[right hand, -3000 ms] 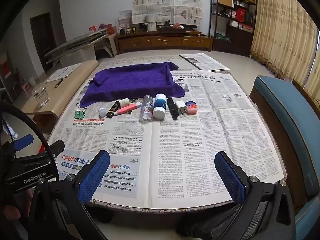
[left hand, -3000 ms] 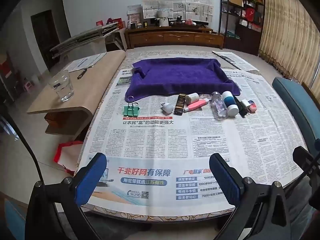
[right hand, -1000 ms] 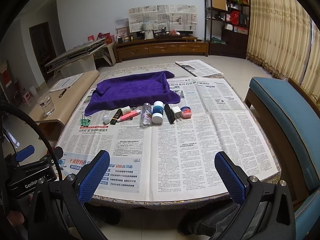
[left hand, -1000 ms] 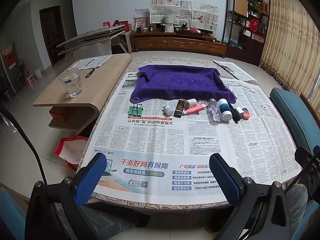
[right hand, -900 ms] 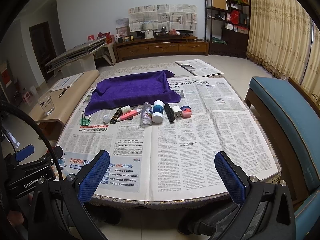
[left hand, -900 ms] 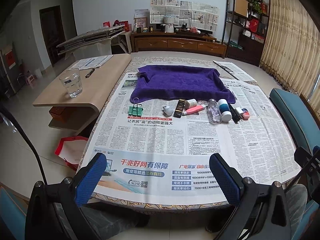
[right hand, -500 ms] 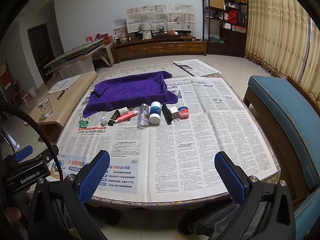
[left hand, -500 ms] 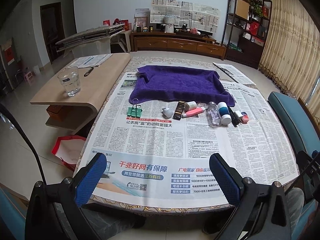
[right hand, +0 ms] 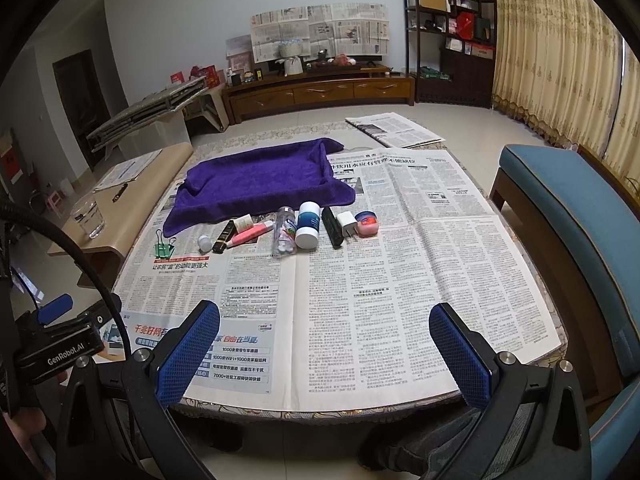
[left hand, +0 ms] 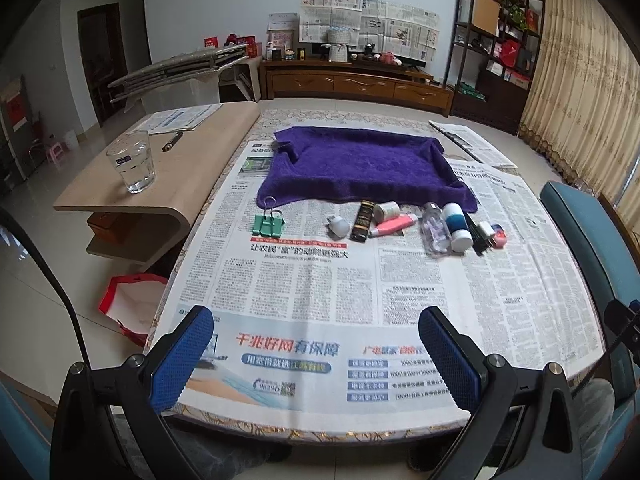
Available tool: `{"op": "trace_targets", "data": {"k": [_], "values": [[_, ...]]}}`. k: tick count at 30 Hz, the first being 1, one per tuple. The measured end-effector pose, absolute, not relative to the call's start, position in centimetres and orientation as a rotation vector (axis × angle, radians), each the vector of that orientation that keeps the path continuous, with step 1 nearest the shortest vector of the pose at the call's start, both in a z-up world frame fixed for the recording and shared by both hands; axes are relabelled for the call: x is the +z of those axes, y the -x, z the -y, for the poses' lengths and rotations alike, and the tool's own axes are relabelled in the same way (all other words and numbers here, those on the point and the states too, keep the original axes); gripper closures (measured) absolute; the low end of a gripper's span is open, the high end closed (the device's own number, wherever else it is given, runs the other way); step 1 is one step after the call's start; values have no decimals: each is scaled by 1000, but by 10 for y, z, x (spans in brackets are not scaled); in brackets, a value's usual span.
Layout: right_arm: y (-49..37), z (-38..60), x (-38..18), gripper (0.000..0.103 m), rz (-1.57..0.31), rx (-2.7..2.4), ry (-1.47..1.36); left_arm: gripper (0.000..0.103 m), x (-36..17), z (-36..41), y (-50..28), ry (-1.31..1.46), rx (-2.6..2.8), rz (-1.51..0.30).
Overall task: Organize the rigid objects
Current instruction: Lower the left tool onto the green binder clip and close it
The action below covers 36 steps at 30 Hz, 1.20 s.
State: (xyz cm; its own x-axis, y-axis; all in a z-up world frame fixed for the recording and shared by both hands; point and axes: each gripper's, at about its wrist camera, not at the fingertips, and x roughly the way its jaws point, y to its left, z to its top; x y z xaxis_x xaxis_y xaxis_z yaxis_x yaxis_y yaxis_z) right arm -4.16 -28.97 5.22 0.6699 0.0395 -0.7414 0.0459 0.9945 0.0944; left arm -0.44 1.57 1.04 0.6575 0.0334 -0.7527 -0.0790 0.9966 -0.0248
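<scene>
A row of small objects lies on the newspaper-covered table [left hand: 304, 280] in front of a purple cloth-lined tray [left hand: 360, 164]: a green binder clip [left hand: 269, 224], a small white cap [left hand: 338, 226], a black-gold tube [left hand: 362, 222], a pink tube [left hand: 394, 225], a clear bottle [left hand: 436, 232], a blue-and-white jar [left hand: 456, 222], a white charger [right hand: 347, 224] and a pink tin [right hand: 367, 224]. My left gripper [left hand: 316, 344] is open and empty at the table's near edge. My right gripper [right hand: 324, 344] is open and empty, also at the near edge.
A low wooden side table [left hand: 168, 168] with a water glass [left hand: 134, 166] stands at the left. A blue padded bench [right hand: 568, 216] runs along the right. A red bag [left hand: 132, 300] lies on the floor at the left.
Both grippers have pulled back and risen slightly, so the table and objects look a little farther away. No object has moved.
</scene>
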Motion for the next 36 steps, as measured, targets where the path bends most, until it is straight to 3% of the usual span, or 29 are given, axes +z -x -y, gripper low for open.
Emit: {"op": "trace_targets", "data": {"k": [12,24,26,27,33,35,36], "values": [[-33,311,7,0,-879,31,-90,0,-53,-54,-95,144,97,-924],[-116,332,-49,0,-946,58,-65,2,-123,-79,-177,-21,104,-1016],[-125,337,-57,0,-955,73,-88,8,-125,-85,-179,-1,68,-1010],[-129,339,-62,0,-964,82,-104,19,-126,-88,-181,16,47,-1009],[-153,350,-88,1,-1025,90,-161,39,-127,-95,-187,-11,-20,-951],[-158,353,-92,1,-1026,84,-157,49,-126,-95,-187,-22,-48,-941],[-159,355,-93,1,-1024,75,-151,61,-125,-93,-186,-33,-68,-935]]}}
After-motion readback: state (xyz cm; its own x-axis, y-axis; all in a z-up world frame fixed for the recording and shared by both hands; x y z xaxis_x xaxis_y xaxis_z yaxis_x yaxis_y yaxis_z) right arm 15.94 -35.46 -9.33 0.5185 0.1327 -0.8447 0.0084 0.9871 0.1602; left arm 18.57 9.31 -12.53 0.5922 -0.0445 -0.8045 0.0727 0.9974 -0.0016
